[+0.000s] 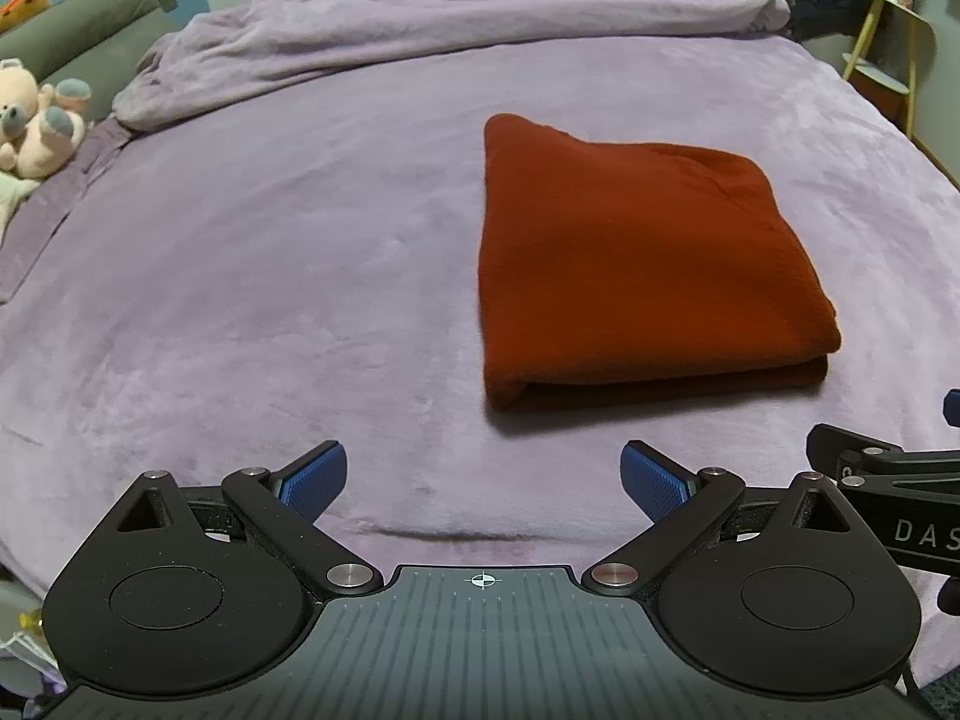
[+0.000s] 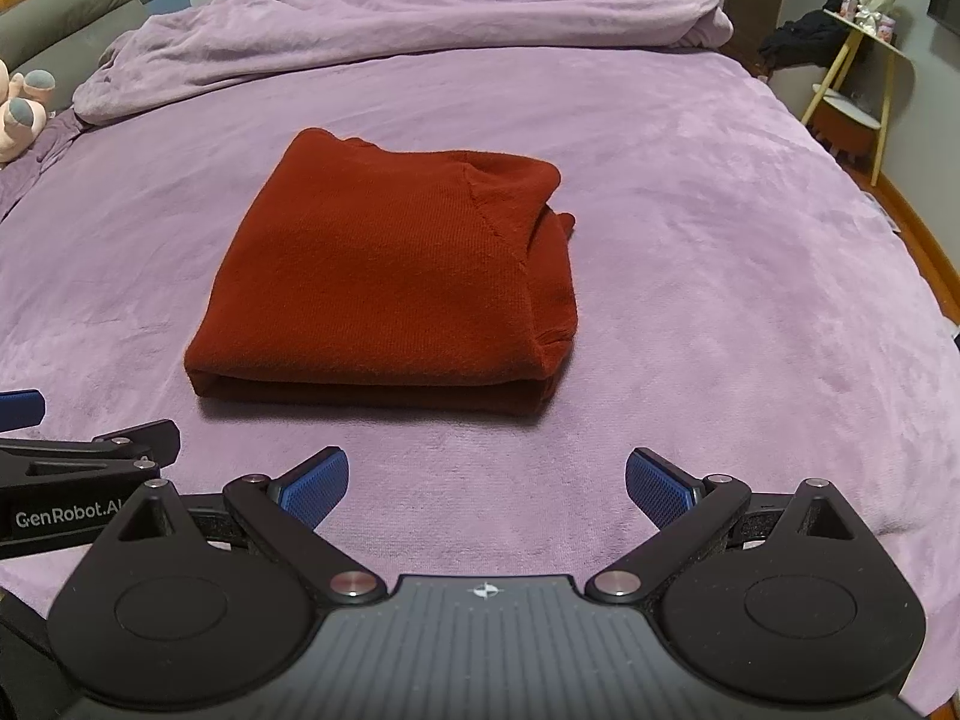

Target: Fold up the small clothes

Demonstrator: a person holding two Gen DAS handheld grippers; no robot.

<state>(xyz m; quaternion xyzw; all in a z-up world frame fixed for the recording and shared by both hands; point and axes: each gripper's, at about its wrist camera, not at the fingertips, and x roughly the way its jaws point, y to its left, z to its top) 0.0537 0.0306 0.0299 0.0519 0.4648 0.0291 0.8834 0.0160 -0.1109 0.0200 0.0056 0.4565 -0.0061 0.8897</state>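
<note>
A rust-red knit garment [image 1: 642,264] lies folded into a thick rectangle on the purple bed cover [image 1: 270,300]. In the right wrist view the same garment [image 2: 390,282] sits centre-left, its doubled edge facing me. My left gripper [image 1: 483,480] hovers open over bare cover, short of the garment and to its left. My right gripper [image 2: 486,483] is open too, just in front of the garment's near edge. Neither holds anything. Each gripper's black body shows at the edge of the other's view.
A bunched purple duvet [image 1: 450,18] runs along the far side of the bed. A pink plush toy [image 1: 36,120] lies at the far left by a grey headboard. A yellow-legged side table [image 2: 864,78] stands off the bed at right, beyond the bed's edge.
</note>
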